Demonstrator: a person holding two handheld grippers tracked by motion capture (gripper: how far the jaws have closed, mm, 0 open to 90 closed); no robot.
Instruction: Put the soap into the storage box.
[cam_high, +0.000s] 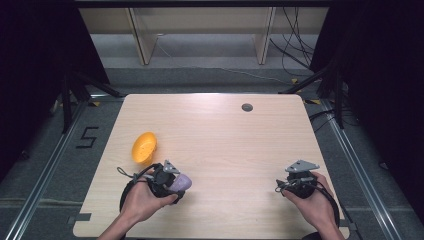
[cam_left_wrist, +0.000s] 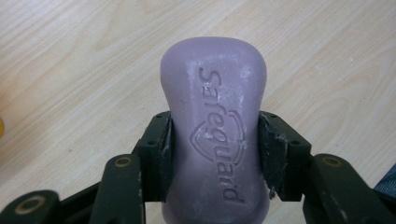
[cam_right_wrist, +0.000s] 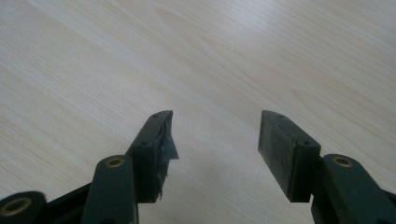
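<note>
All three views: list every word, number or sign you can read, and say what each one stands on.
"Safeguard", with a shield emblem, embossed on the purple soap bar clamped in the left gripper.
"5", in black on the grey floor left of the light wooden table.
Nothing else legible.

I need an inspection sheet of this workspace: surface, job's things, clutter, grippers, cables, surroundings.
Surface: pale wood table, grey grommet near far edge.
Job's things: purple soap marked Safeguard; orange bowl, tilted, left side.
Clutter: nothing seen.
Grippers: left gripper shut on soap; right gripper open, holding nothing.
Cables: one trails from each gripper; more on the floor beyond the table.
Surroundings: black curtains, wooden frame behind, "5" taped on the floor.
</note>
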